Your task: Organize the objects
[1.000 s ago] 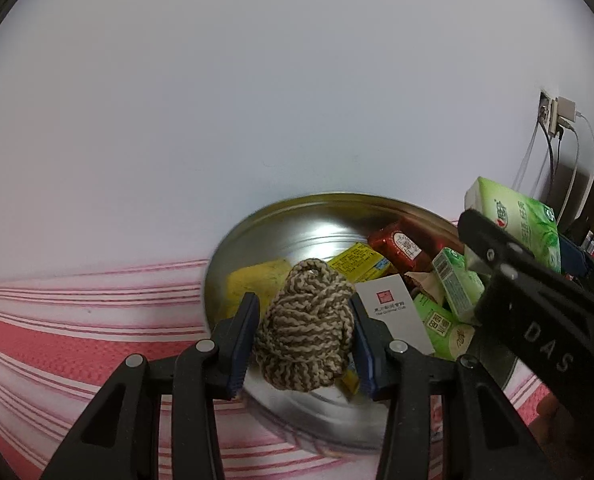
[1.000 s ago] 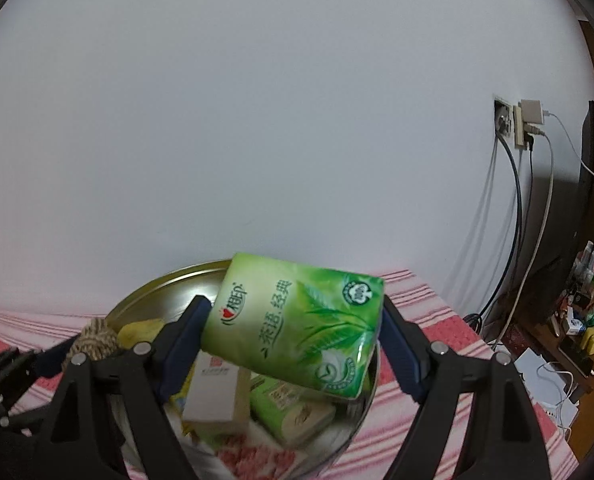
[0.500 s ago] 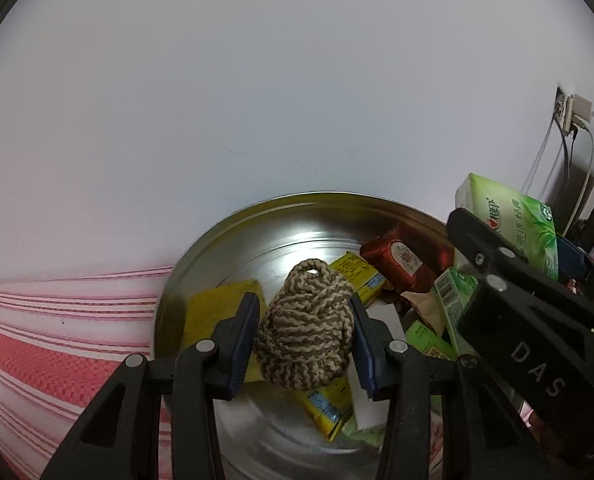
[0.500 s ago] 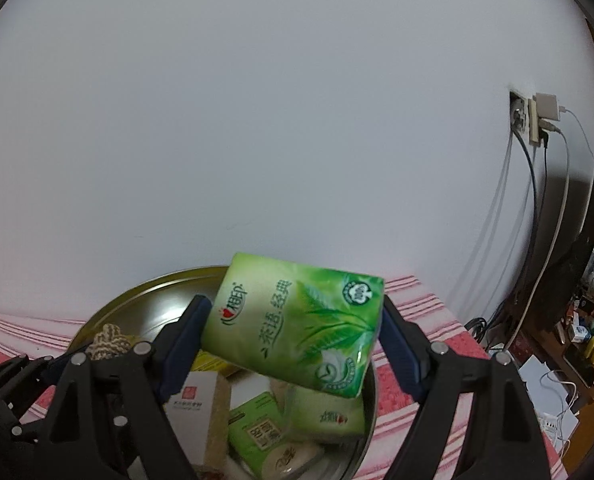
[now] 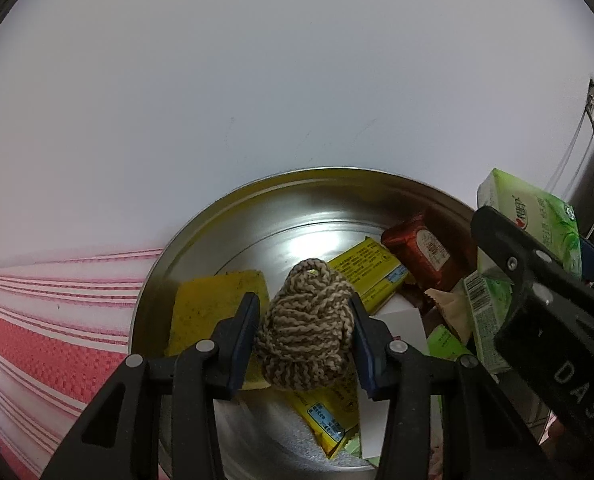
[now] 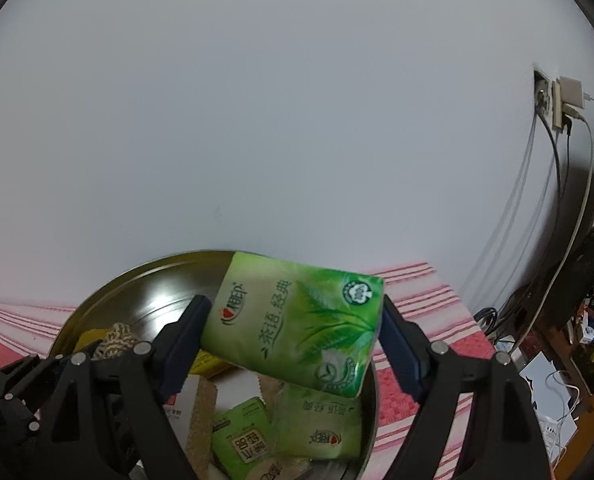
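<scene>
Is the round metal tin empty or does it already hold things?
Not empty. The metal tin holds a yellow sponge, a red packet, yellow packets and more.

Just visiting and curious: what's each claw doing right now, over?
Left gripper shut on rope ball, over metal tray. Right gripper shut on green tissue pack. Tray already crowded with packets.

Brown-striped rope ball (image 5: 305,328), green tissue pack (image 6: 297,322), above metal basin (image 5: 257,216)
</scene>
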Tool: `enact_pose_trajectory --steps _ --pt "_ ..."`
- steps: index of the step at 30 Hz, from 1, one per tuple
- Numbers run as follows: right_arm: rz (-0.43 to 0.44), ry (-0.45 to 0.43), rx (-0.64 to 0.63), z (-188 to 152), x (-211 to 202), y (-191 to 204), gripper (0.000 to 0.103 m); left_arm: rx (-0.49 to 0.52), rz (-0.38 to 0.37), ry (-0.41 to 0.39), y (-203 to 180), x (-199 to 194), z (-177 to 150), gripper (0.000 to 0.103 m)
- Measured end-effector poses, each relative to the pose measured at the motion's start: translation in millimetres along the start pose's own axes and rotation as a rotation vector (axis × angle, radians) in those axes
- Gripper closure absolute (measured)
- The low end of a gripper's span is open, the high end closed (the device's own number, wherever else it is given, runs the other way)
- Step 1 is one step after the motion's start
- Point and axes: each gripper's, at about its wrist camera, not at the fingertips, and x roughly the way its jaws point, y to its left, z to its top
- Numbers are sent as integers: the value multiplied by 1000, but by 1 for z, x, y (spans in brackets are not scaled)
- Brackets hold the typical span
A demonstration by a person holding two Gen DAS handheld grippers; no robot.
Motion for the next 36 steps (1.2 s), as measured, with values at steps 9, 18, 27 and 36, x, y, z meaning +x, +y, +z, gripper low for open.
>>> enact_pose_trajectory --steps 9,18,27,36 --pt "42 -5 -13 -3 -5 7 2 -60 -74 23 6 -3 3 29" --pt "141 -128 135 -2 -35 -12 0 -118 -150 46 9 -15 5 15" --pt "135 -156 169 -26 -52 -11 0 -111 -87 -53 25 -34 -22 15" --pt "111 -175 155 -76 -90 -12 0 -117 130 -304 54 -54 -45 15"
